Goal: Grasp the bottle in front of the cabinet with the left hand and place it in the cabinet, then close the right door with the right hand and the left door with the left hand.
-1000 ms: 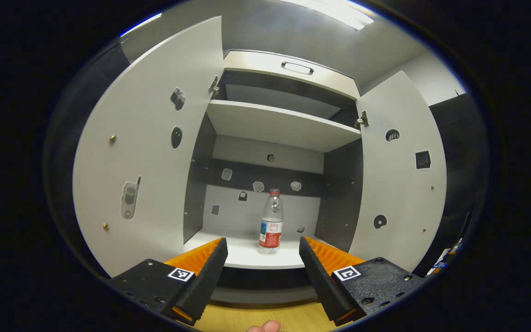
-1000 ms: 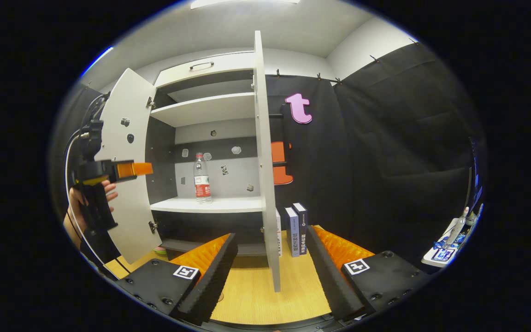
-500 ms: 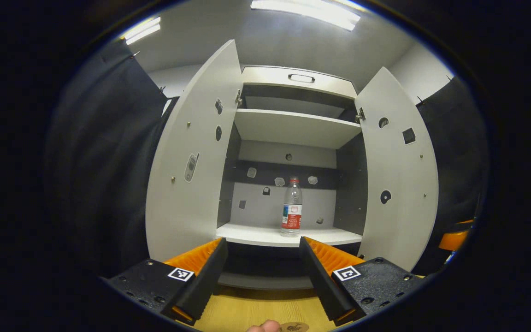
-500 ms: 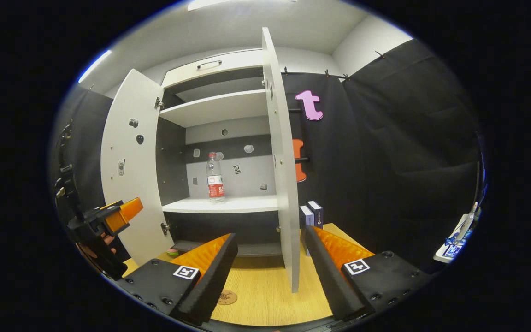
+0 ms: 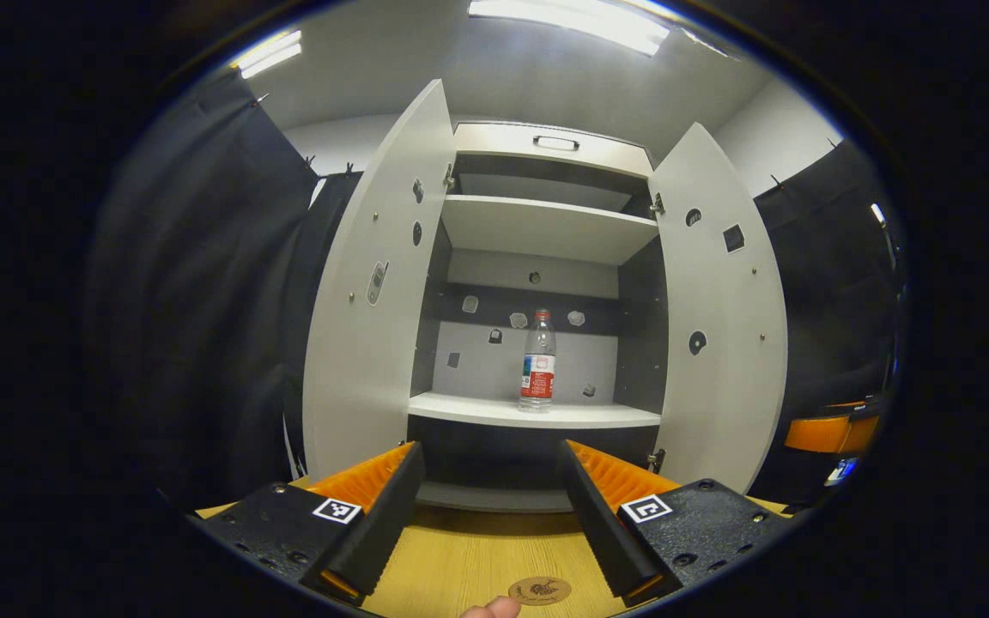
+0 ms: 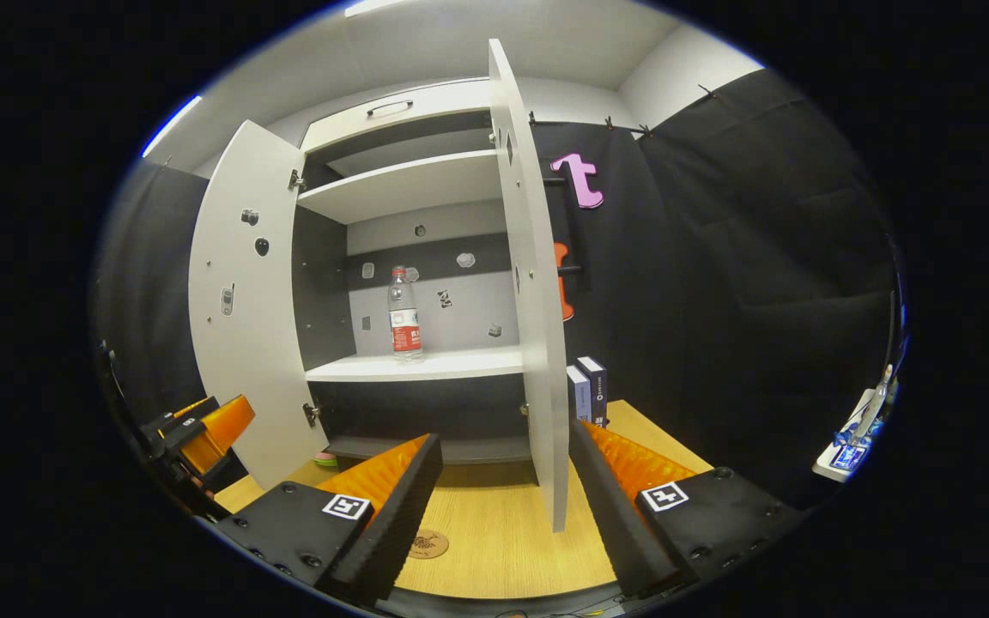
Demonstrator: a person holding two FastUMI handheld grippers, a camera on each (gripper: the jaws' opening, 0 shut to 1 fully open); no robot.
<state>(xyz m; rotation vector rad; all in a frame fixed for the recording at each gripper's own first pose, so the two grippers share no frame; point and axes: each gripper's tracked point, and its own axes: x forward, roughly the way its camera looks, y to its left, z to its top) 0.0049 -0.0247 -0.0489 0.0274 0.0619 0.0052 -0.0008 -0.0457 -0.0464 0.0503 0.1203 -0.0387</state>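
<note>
A clear bottle (image 5: pixel 537 360) with a red cap and red label stands upright on the cabinet's lower shelf (image 5: pixel 537 415); the right gripper view shows the bottle (image 6: pixel 404 313) too. Both white doors hang open: left door (image 5: pixel 374 292), right door (image 5: pixel 722 326). My left gripper (image 5: pixel 490 498) is open and empty, well back from the cabinet over the wooden table. My right gripper (image 6: pixel 503 489) is open, and the right door's edge (image 6: pixel 537 292) stands just ahead between its fingers, apart from them. The left gripper (image 6: pixel 203 429) also appears low at the left of the right gripper view.
The wooden table (image 6: pixel 494 541) carries a round coaster (image 6: pixel 430 544). Two upright books (image 6: pixel 589 390) stand right of the cabinet. An upper shelf (image 5: pixel 546 227) and a top drawer with handle (image 5: pixel 556 142) sit above. A small white tray (image 6: pixel 842 451) of items lies far right.
My left gripper has drawn back and down from the cabinet, leaving the bottle on the shelf. My right gripper has shifted toward the right door's edge.
</note>
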